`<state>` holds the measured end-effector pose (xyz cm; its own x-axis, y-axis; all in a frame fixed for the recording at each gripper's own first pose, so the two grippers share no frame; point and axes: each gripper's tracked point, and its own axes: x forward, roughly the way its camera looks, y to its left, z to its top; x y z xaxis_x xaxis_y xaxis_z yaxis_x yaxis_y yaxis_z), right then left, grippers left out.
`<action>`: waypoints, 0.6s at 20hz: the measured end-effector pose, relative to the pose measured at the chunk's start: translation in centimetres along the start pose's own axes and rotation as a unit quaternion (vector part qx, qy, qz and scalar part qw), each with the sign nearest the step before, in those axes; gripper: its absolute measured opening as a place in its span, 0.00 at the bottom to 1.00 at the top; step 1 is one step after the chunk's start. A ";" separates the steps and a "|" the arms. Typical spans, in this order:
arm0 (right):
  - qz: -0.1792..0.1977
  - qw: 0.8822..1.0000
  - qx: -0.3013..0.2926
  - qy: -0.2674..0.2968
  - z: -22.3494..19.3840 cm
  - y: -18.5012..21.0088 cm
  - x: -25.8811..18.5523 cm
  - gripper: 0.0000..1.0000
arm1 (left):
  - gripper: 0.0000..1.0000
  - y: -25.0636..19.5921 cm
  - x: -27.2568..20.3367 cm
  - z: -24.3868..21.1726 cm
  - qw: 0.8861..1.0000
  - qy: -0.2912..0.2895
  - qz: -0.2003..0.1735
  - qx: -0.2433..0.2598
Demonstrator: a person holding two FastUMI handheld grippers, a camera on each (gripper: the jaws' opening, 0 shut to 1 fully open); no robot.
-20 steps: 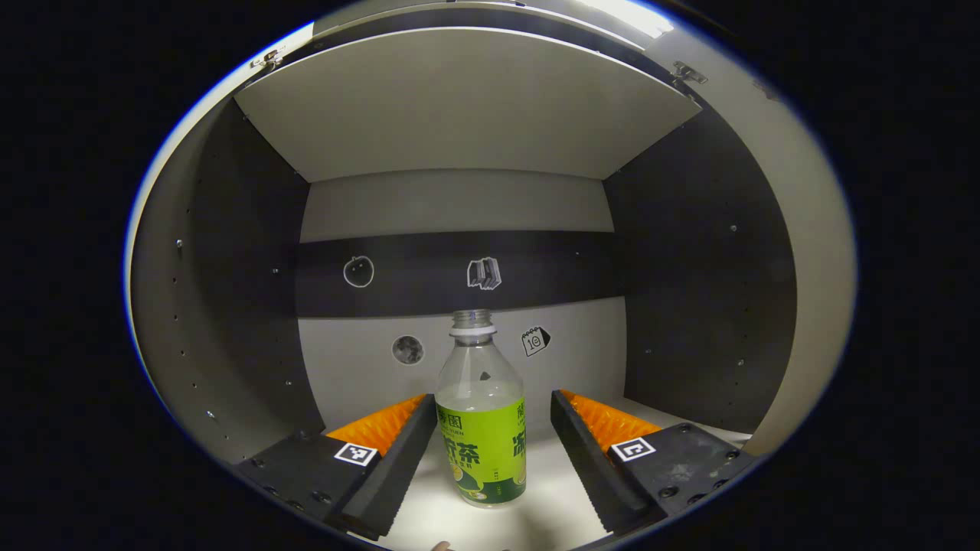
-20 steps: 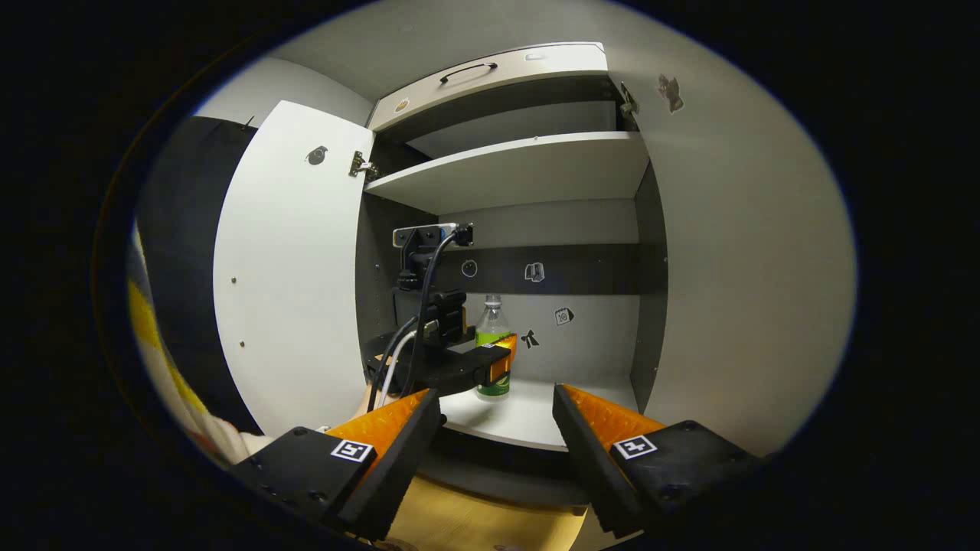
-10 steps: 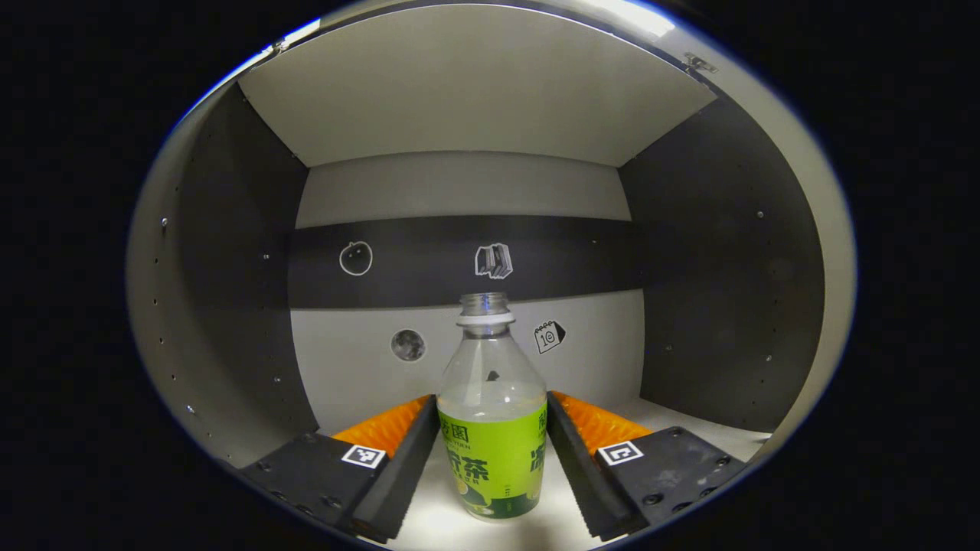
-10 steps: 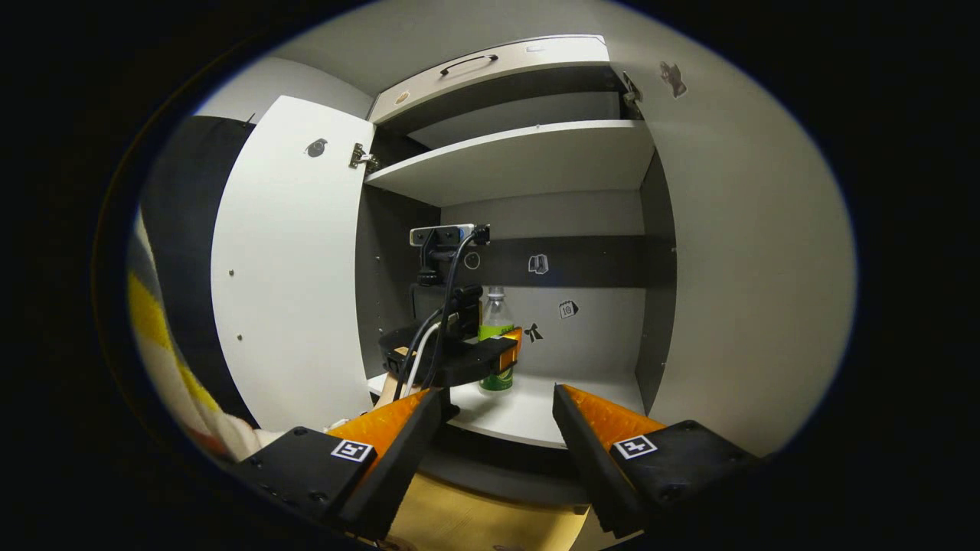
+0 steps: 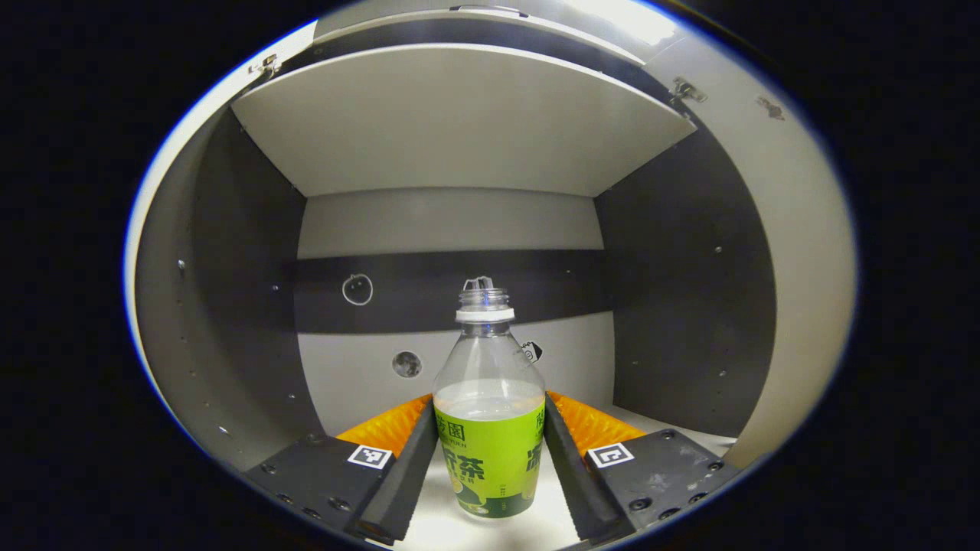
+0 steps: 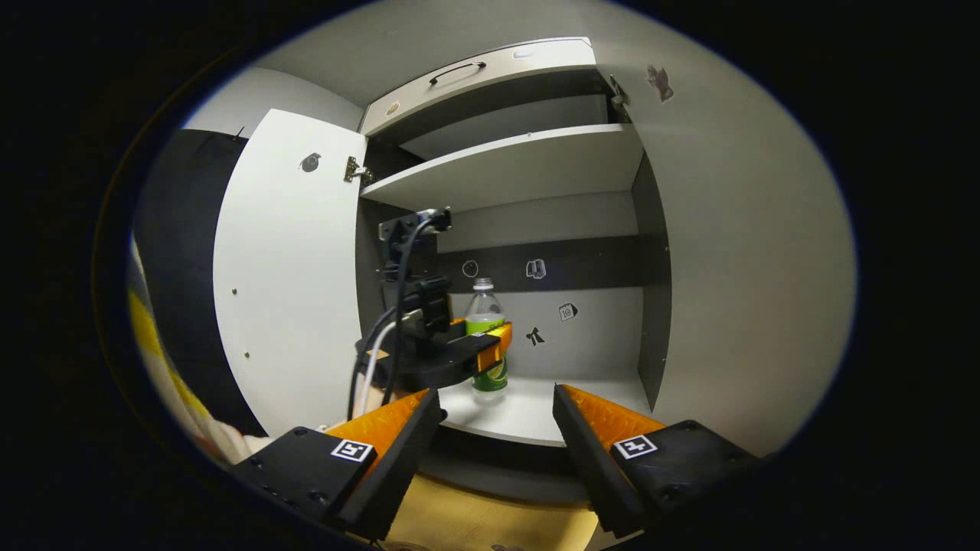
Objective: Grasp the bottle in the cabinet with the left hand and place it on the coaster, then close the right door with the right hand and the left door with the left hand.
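A clear bottle (image 5: 490, 428) with a green label and no cap stands upright inside the cabinet, low over the white bottom shelf (image 5: 436, 528). My left gripper (image 5: 490, 459) is shut on it, with a finger pressed against each side of the label. In the right gripper view the left gripper (image 6: 478, 353) reaches into the cabinet from the left, and the bottle (image 6: 485, 315) rises between its fingers. My right gripper (image 6: 496, 428) hangs open in front of the cabinet, below the shelf's edge, with nothing between its fingers.
Both cabinet doors stand open: the left door (image 6: 291, 268) swung out to the left, the right door (image 6: 750, 268) to the right. An upper shelf (image 6: 521, 164) spans the cabinet above the bottle. A wooden surface (image 6: 475, 528) lies below the cabinet.
The left gripper's fingers closed onto the bottle's label, then drew back a little toward the cabinet's front with the bottle. The right gripper has hardly moved.
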<state>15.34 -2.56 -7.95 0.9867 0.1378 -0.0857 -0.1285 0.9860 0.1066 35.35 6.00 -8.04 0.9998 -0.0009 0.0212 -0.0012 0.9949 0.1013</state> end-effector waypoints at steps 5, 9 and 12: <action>-0.028 0.999 0.009 -0.023 1.0 0.8 -2.0 0.98 | 0.77 -0.5 -7.7 1.7 1.000 -0.010 -0.010 -0.012; -0.057 0.998 -0.005 -0.027 1.1 1.4 -4.8 0.98 | 0.77 -0.6 -13.3 2.1 0.999 -0.022 -0.021 -0.017; -0.078 0.996 -0.024 -0.031 1.3 2.6 -7.1 0.98 | 0.78 -1.3 -17.4 1.9 0.998 -0.025 -0.038 -0.041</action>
<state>8.15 -1.14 -5.74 0.9992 -0.0212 -0.0350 0.0228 0.9986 0.0486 17.90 4.56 -6.66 0.9946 -0.0802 0.0664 0.0788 0.9966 0.0236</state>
